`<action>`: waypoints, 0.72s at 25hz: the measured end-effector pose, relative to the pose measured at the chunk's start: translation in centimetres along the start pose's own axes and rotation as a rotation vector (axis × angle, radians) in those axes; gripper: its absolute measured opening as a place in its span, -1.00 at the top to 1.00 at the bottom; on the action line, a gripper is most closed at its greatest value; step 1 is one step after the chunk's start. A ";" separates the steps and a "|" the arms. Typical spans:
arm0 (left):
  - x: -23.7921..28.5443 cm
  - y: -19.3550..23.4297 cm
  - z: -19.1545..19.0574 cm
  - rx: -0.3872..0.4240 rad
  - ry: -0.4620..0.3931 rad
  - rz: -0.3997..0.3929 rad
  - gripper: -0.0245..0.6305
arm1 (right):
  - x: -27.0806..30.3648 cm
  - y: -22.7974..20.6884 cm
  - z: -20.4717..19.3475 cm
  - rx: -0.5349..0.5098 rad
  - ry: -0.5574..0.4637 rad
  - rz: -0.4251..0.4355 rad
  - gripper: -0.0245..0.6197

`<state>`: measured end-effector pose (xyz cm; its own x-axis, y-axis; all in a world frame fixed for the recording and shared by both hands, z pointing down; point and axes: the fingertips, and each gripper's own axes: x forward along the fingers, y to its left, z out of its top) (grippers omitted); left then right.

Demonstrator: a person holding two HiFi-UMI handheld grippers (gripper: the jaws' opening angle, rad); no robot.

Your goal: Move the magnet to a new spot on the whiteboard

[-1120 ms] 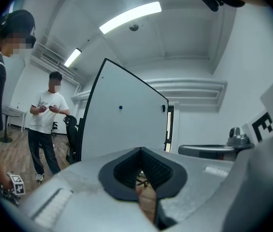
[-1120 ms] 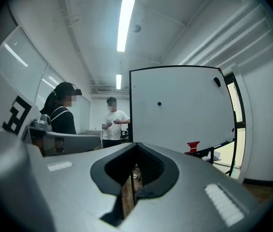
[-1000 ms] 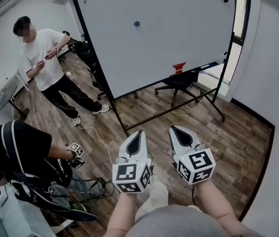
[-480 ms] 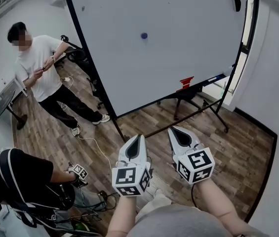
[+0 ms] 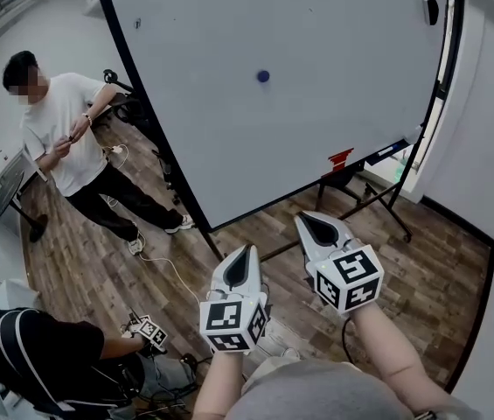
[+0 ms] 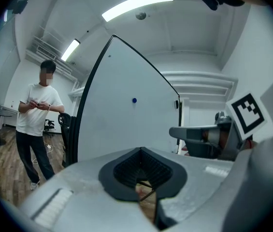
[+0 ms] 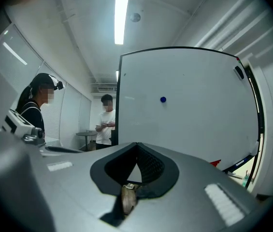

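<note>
A small round blue magnet [image 5: 263, 76] sticks to the big whiteboard [image 5: 316, 129] on its wheeled black stand; it also shows in the left gripper view as the magnet [image 6: 134, 100] and in the right gripper view as the magnet [image 7: 163, 99]. My left gripper [image 5: 243, 256] and right gripper [image 5: 315, 227] hang side by side well short of the board, both pointing at it. Both are shut with nothing between the jaws. The right gripper [image 7: 137, 144] sits slightly ahead of the left gripper [image 6: 141, 150].
A person in a white shirt [image 5: 54, 129] stands left of the board. Another person in black [image 5: 28, 357] sits at the lower left with a marker cube [image 5: 149, 331]. A red object [image 5: 340, 158] rests on the board's tray, an eraser [image 5: 431, 10] at its top right.
The board and magnet have grown larger and slid down and right in the head view as I stepped closer. The right gripper has risen slightly. Both stay shut.
</note>
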<state>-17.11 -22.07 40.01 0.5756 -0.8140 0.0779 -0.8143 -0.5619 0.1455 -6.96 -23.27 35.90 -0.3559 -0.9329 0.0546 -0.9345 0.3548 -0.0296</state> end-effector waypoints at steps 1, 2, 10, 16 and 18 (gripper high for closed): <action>0.5 0.3 -0.1 -0.001 0.005 -0.003 0.92 | 0.8 -0.4 0.4 -0.005 -0.003 0.001 0.92; 0.9 0.5 -0.3 -0.004 0.010 -0.004 0.92 | 1.5 -0.8 0.8 -0.011 -0.006 0.003 0.92; 3.3 2.7 -1.4 -0.033 0.041 0.013 0.92 | 6.8 -4.4 6.5 -0.058 -0.066 -0.003 0.92; 3.9 3.5 -1.9 -0.037 0.042 0.032 0.92 | 10.2 -6.0 9.8 -0.126 -0.094 -0.014 0.91; 4.3 3.7 -2.0 -0.035 0.046 0.045 0.92 | 11.4 -6.4 10.8 -0.144 -0.099 -0.010 0.86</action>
<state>-17.56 -27.34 42.87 0.5417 -0.8304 0.1302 -0.8369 -0.5184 0.1756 -4.98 -36.81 25.90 -0.3511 -0.9353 -0.0446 -0.9319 0.3444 0.1142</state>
